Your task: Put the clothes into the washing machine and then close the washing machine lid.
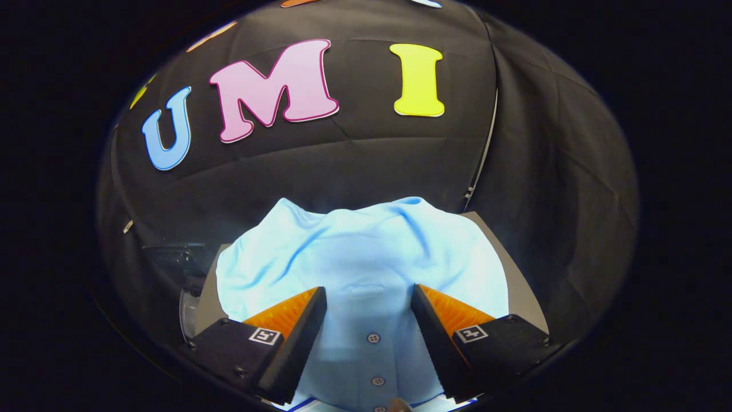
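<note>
1. Nearest to us, the claw (369,297) stands wide, its two fingers set well apart with nothing pressed between them. We see each fingertip (311,303) resting over cloth, but we cannot tell whether it touches the fabric or hangs just above it.

2. Between the fingers lies the light blue shirt (366,257), the garment we must get into the washing machine. Its placket with a row of buttons (373,338) runs straight down the gap, so the shirt's long axis lines up with the way the claw points, not across it.

3. Just ahead of the fingertips the fabric shows a faint crease across the placket, and beyond that it heaps into soft folds towards a rounded far edge. The cloth spreads out past both fingers to either side.

4. Under the shirt we see a grey counter (517,286), bare along the strip beside the right finger and again in a narrow strip beside the left one.

5. We judge that the coming move turns on this: the shirt lies directly below and ahead, centred in the open claw, so closing would gather the placket; the fingers may need to sink into the cloth first.

6. Farthest off hangs the booth's black cloth wall (354,166).
</note>
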A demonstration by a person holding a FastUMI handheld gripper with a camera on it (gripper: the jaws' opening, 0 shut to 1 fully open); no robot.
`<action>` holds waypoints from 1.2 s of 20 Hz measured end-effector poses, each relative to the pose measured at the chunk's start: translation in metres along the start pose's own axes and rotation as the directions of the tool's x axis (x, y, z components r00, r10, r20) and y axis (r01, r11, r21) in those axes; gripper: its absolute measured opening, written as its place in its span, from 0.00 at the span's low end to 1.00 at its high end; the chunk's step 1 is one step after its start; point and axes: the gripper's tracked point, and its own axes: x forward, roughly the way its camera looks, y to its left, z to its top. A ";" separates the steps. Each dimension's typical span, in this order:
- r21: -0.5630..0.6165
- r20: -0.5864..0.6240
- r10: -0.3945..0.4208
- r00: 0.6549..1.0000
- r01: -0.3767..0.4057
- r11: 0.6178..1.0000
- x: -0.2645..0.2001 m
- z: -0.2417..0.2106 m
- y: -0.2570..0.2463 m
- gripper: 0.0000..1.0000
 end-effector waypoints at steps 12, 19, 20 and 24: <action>0.090 0.029 0.097 0.995 -0.099 0.991 -0.007 0.001 0.000 0.05; 0.103 0.146 0.110 0.983 -0.125 0.987 -0.068 0.023 0.008 0.05; 0.109 0.177 0.107 0.978 -0.128 0.986 -0.082 0.031 0.010 0.05; 0.078 0.306 0.137 0.942 -0.168 0.983 -0.149 0.056 0.034 0.05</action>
